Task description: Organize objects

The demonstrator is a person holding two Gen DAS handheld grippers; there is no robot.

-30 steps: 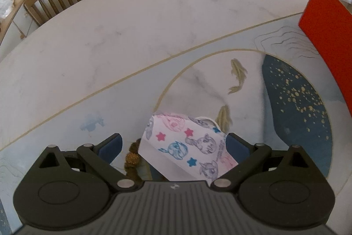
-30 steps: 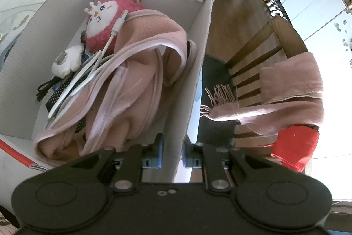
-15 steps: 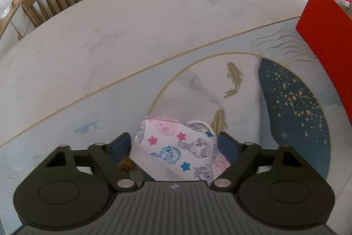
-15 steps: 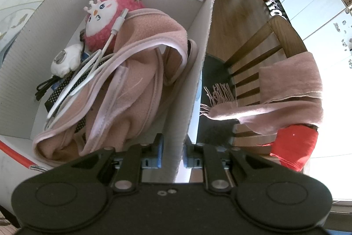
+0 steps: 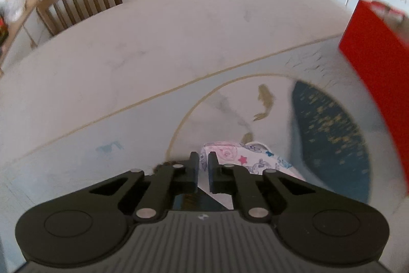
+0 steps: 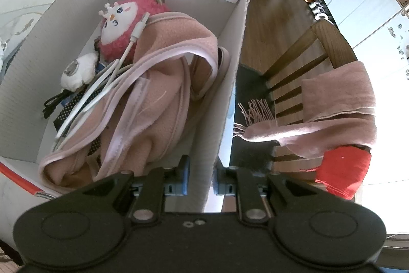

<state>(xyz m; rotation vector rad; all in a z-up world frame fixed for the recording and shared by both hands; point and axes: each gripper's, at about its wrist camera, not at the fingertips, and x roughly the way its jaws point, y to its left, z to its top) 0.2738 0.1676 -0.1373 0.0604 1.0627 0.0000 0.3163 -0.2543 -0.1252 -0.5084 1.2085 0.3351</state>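
Pinching now: left gripper (image 5: 203,166), jaws just closed from wide to a narrow slit, clamped on the near edge of the cartoon-print face mask (image 5: 245,160). A second ago pads stood wide on either side of it; mask then lay flat and fully spread, now bunched at the pads, on the painted tabletop (image 5: 153,55). Small brown clump beside left finger, identity unclear. Reading: grasp made, mask ready for the lift toward the red box, seen at right edge (image 5: 378,73).

Right gripper (image 6: 200,174): narrow, gripping the right side wall of the box (image 6: 230,83), one finger inside, one outside. Unchanged from a second ago; likely steadying the box.

Count in box: one pink fleece cloth (image 6: 158,94), one pink plush bird (image 6: 120,27), one white charging cable (image 6: 102,99), one small white plush (image 6: 76,71), one black cord (image 6: 53,104); dark dotted item underneath, partly hidden.

Outside: two wooden chairs, one per view (image 5: 79,1) (image 6: 317,63); one pink fringed scarf (image 6: 319,114) and one red cloth (image 6: 342,170) on the right-hand chair.
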